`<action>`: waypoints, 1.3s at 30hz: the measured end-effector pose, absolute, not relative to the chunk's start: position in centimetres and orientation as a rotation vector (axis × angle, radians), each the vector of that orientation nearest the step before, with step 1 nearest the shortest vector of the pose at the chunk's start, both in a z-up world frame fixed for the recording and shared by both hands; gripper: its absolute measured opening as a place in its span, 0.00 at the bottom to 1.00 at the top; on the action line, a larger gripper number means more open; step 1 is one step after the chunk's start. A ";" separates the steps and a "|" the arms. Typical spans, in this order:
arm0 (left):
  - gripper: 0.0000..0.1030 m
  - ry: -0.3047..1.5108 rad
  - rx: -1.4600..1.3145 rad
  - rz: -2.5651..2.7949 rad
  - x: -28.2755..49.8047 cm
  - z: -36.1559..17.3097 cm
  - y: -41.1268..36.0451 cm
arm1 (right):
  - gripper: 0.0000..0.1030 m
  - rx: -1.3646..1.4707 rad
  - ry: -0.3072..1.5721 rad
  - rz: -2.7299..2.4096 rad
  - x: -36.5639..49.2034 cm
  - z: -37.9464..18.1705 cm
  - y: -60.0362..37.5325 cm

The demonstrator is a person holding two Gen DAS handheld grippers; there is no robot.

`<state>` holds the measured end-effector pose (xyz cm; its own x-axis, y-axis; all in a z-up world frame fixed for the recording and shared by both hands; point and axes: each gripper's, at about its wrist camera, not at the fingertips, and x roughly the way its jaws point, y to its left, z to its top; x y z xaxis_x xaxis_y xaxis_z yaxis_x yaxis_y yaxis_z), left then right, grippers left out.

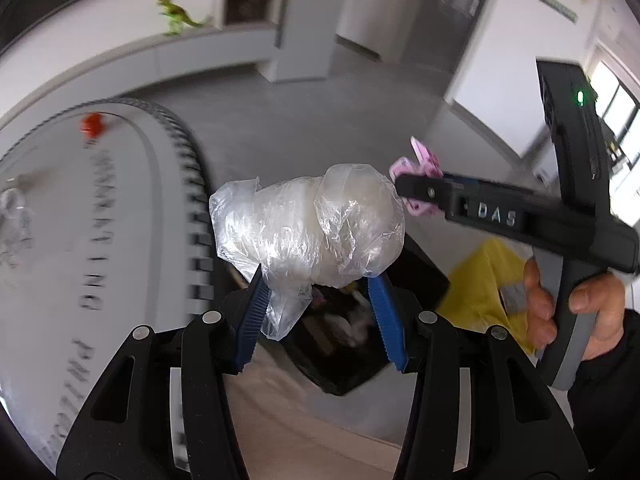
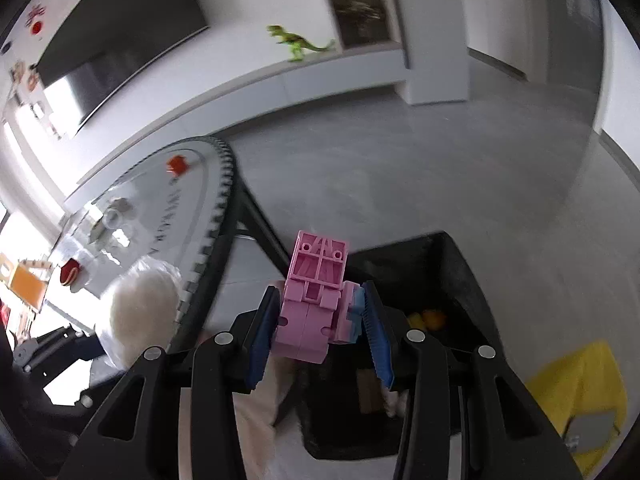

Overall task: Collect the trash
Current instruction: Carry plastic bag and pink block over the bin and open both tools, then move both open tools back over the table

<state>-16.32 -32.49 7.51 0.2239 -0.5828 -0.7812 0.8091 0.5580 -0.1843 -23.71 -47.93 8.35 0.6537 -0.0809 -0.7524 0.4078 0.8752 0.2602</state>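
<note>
The left gripper [image 1: 318, 280] is clamped on a crumpled clear plastic bag [image 1: 308, 228] wrapped around something white, its blue pads [image 1: 252, 316] pinching only the bag's lower edge, so most of the bundle bulges above the jaws. The right gripper [image 2: 320, 320] is closed on a pink plastic block toy [image 2: 314, 304], held squarely between its pads. Both pieces hang above the floor, close to the open black bin [image 2: 456, 276], which sits on the grey floor [image 2: 400, 184] beside the round white table [image 2: 200, 216] and already holds some things, including something yellow.

To finish this step well, each load probably needs to be centred over the bin's mouth before its jaws release; the bag is light and loosely gripped, so it may drift or cling to a pad. The table's toothed rim stands just beside the bin and could snag the bag. The two grippers are close together, so releasing one at a time seems safer. A yellow cloth-like thing [image 2: 580, 392] lies on the floor beside the bin, a small red object [image 2: 178, 164] sits on the table, and a green dinosaur toy [image 2: 300, 44] stands on a far ledge.
</note>
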 end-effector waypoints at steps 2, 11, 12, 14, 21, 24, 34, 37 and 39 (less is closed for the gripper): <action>0.56 0.962 0.315 -1.011 -16.9 6.5 -34.0 | 0.43 0.450 0.830 -0.300 -24.5 7.6 -48.8; 0.94 0.964 0.417 -0.994 -17.7 4.9 -36.6 | 0.64 0.484 0.815 -0.399 -26.4 6.6 -51.1; 0.94 0.970 0.409 -0.988 -17.5 4.8 -36.4 | 0.64 0.489 0.816 -0.398 -26.4 6.4 -51.2; 0.94 0.976 0.396 -0.982 -17.7 4.7 -36.2 | 0.64 0.504 0.818 -0.392 -26.3 6.2 -51.2; 0.94 0.995 0.337 -0.959 -16.9 5.1 -34.4 | 0.64 0.514 0.839 -0.363 -25.5 5.9 -50.2; 0.94 0.999 0.311 -0.953 -16.6 5.0 -33.7 | 0.64 0.503 0.845 -0.351 -25.1 6.0 -49.6; 0.94 0.990 0.218 -0.917 -14.1 5.6 -30.0 | 0.65 0.428 0.862 -0.280 -22.4 7.2 -46.1; 0.94 0.992 0.183 -0.895 -13.1 5.7 -28.6 | 0.64 0.405 0.870 -0.250 -21.1 7.4 -44.7; 0.94 0.991 0.163 -0.878 -12.4 5.7 -27.7 | 0.65 0.392 0.874 -0.229 -20.3 7.6 -43.7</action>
<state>-12.42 -27.71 5.72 0.2460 -0.5702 -0.7838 0.7088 0.6574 -0.2558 -20.29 -43.68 7.60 0.6242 -0.0359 -0.7805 0.3513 0.9051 0.2394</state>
